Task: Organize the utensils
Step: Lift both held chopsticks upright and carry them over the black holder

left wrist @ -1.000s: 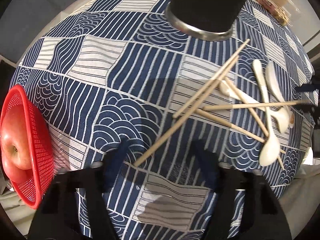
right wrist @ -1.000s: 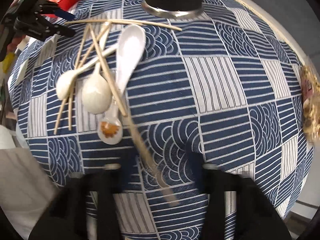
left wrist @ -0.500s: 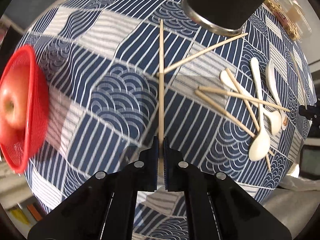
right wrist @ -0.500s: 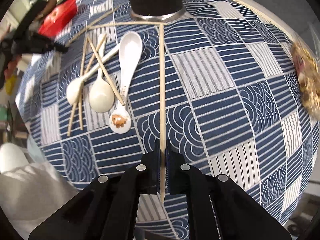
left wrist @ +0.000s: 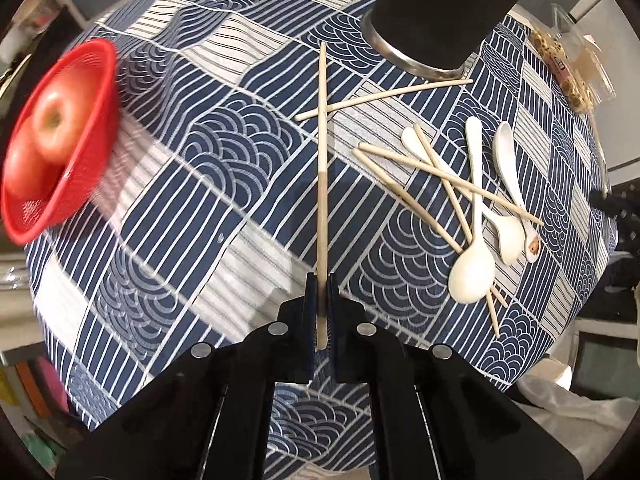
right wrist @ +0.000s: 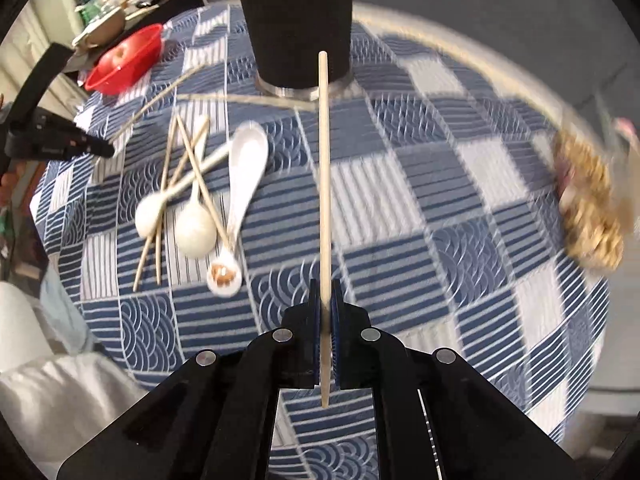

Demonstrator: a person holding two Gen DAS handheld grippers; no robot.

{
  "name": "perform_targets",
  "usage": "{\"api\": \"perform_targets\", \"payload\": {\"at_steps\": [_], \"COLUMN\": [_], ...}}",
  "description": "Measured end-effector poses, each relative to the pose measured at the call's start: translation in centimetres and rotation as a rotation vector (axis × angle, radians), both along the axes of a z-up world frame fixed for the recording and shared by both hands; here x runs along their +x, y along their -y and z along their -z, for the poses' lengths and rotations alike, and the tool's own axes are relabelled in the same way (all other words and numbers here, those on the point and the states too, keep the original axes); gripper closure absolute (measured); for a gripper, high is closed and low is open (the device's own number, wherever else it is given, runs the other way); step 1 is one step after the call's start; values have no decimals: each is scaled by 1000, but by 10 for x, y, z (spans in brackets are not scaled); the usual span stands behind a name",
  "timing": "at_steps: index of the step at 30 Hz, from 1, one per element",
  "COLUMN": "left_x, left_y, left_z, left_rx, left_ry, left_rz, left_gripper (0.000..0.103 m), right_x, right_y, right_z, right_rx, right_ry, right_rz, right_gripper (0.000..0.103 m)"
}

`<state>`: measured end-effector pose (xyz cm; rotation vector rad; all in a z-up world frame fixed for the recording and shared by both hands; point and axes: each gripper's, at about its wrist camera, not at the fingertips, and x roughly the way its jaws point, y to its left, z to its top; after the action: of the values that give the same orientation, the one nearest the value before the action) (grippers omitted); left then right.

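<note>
My left gripper (left wrist: 321,284) is shut on a wooden chopstick (left wrist: 321,168) that points ahead toward the tall black utensil holder (left wrist: 444,12). My right gripper (right wrist: 325,290) is shut on another wooden chopstick (right wrist: 324,168), lifted and pointing at the black utensil holder (right wrist: 296,20). Several chopsticks (left wrist: 416,176) and three white spoons (left wrist: 474,240) lie crossed on the blue patterned tablecloth; they also show in the right wrist view (right wrist: 188,184). One more chopstick (left wrist: 392,94) lies by the holder's base.
A red basket (left wrist: 80,136) with an apple (left wrist: 56,120) stands at the table's left; it also shows in the right wrist view (right wrist: 128,60). A snack packet (right wrist: 588,200) lies at the right edge. The left gripper's arm (right wrist: 52,140) shows at left.
Both grippers closed on a chopstick each and lifted them. The right one has risen and tilted up toward the holder; the left has swung slightly, chopstick still pointing ahead.
</note>
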<state>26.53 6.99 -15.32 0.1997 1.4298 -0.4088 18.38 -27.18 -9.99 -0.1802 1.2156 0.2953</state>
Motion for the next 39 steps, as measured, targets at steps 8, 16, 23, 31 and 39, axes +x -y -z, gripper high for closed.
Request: {"api": "perform_targets", "payload": {"at_steps": [8,16,23,31,39], "left_x": [-25,-8,31,78,122], "left_y": [-22,-10,12,40,70], "left_z": [-40,-104,-126,-146,-153], "left_rx": [-34,-73,-141,-214,-312], "left_ry": [50,130,165,204,183], "left_rz": [-112,-134,-98,-85,-32], "left_gripper": [98,98,98,98,98], "right_x": [12,29,52,86,137], "right_y": [-3,-7,-6,-24,-29], "right_z": [-36,-68,-99,-119,-118], "right_rx": [163,288,367,359,435], "right_ry": [86,165,262,363,369], "right_rz": [36,55,87,51,72], "right_gripper": [98,98,98,98,98]}}
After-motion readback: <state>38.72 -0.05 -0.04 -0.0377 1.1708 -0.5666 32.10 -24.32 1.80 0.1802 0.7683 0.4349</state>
